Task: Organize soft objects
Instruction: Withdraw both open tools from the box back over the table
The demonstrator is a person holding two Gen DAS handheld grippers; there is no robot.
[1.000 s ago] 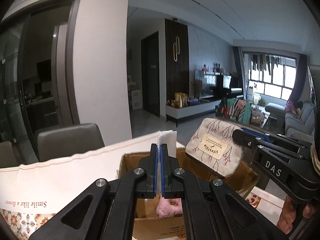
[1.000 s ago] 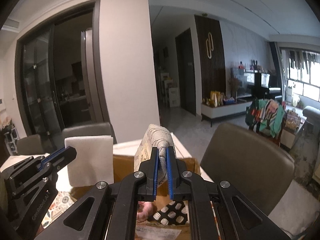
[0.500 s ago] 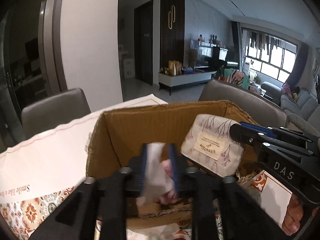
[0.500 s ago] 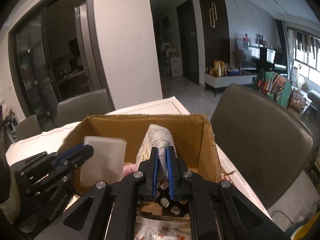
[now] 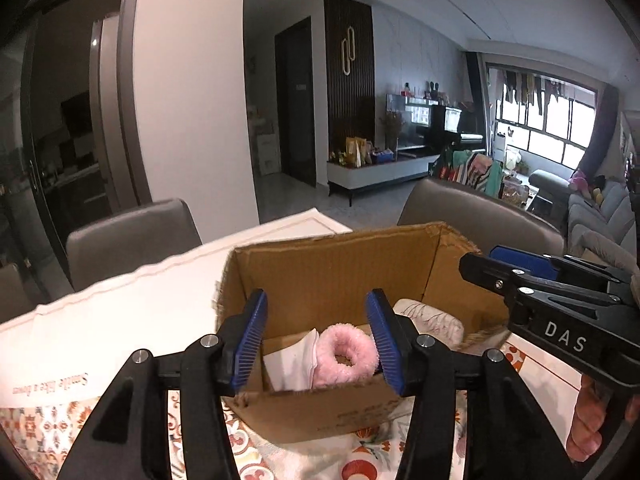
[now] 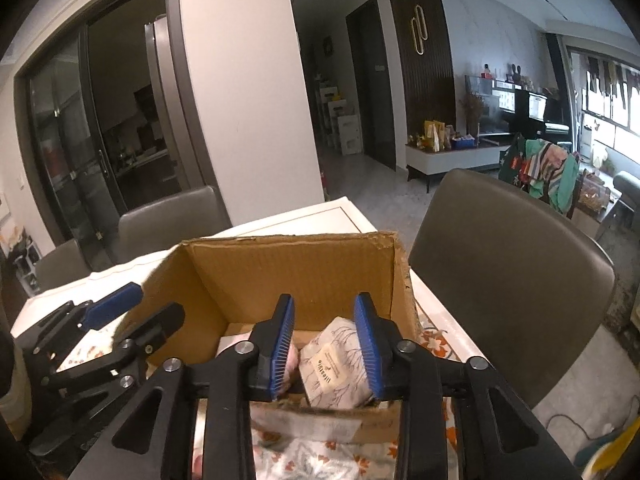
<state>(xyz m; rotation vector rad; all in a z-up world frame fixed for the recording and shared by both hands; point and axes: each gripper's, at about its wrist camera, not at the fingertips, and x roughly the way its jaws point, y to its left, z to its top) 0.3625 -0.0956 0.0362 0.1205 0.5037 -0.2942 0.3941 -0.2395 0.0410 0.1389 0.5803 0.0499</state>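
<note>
Opening both jaws, I am leaving the folded white cloth [image 5: 294, 360] and the branch-print fabric pouch [image 6: 340, 364] lying loose in the brown cardboard box [image 5: 332, 268], left gripper [image 5: 318, 338] and right gripper [image 6: 324, 344] now empty, drop done.

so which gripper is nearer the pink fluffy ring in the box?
Left. The left gripper hangs open just above the pink fluffy ring. The right gripper, also open, sits further right over the printed fabric pouch.

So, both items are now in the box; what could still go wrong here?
The right gripper is open with its pads close beside the printed pouch; lifting carelessly might drag it out. The left gripper hangs low over the cardboard box, above the pink scrunchie, and may bump the box's near wall.
</note>
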